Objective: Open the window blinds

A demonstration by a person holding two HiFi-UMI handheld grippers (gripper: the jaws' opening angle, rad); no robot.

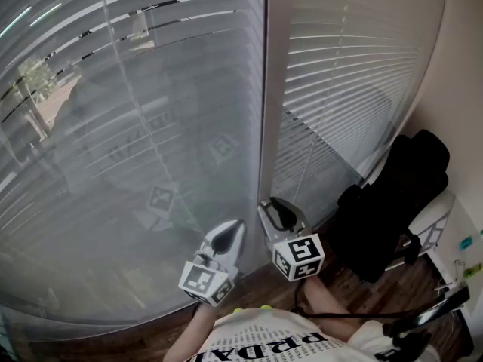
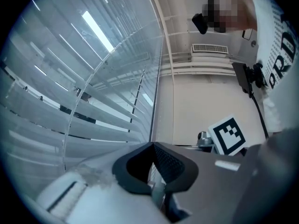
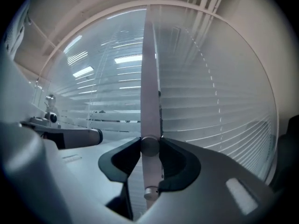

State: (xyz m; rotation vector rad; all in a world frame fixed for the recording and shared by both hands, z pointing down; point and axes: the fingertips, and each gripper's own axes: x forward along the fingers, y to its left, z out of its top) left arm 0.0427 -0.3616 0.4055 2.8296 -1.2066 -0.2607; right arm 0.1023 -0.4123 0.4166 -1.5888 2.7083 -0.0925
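Observation:
Two panels of white slatted blinds cover the window: a left panel [image 1: 136,127] and a right panel [image 1: 347,74], with a pale upright frame post [image 1: 266,89] between them. My right gripper [image 1: 278,211] sits at the foot of that post. In the right gripper view it [image 3: 149,146] is shut on the pale tilt wand [image 3: 149,87], which rises straight up from the jaws. My left gripper [image 1: 226,236] hangs beside it to the left, pointed at the left panel. Its [image 2: 153,146] pads meet at the tips, and I see nothing between them.
A black bag on a seat [image 1: 392,202] stands close to the right of my right gripper, against the beige wall [image 1: 460,66]. Dark wooden floor [image 1: 256,285] runs below the blinds. Trees outside show through the slats at the upper left [image 1: 34,81].

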